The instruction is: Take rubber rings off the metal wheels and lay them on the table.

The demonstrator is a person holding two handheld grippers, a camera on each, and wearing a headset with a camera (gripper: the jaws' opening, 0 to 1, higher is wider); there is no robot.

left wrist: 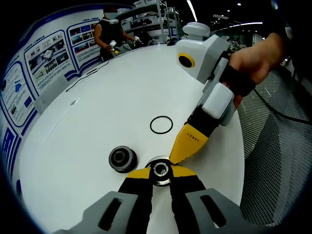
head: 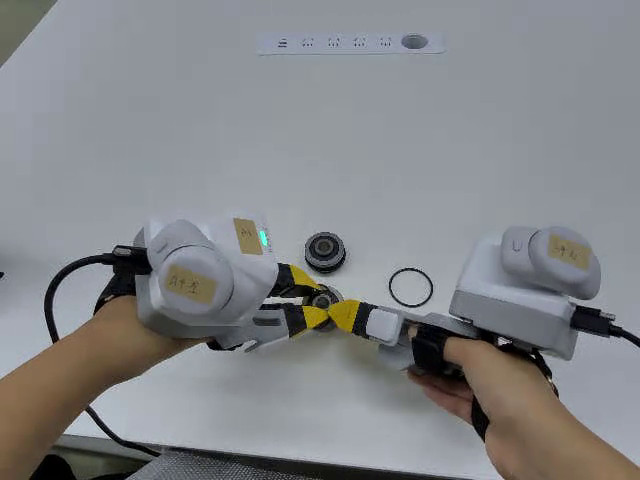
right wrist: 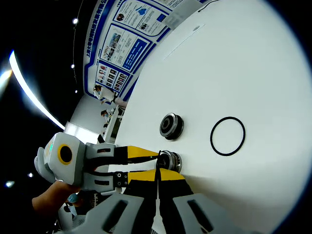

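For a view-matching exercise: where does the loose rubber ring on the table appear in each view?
Head view: the rubber ring lies right of centre.
Left gripper view: rubber ring near centre.
Right gripper view: rubber ring right of centre.
Shared landmark: the free wheel nearby.

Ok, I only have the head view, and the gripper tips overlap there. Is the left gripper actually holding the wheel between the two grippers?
Observer: Yes. The left gripper view shows the left gripper clamped on the wheel, one yellow tip on each side.
Operator: And the right gripper, open or closed?
Observer: Closed. In the right gripper view the right gripper has its tips together, touching the wheel's edge; whether they pinch anything, I can't tell.
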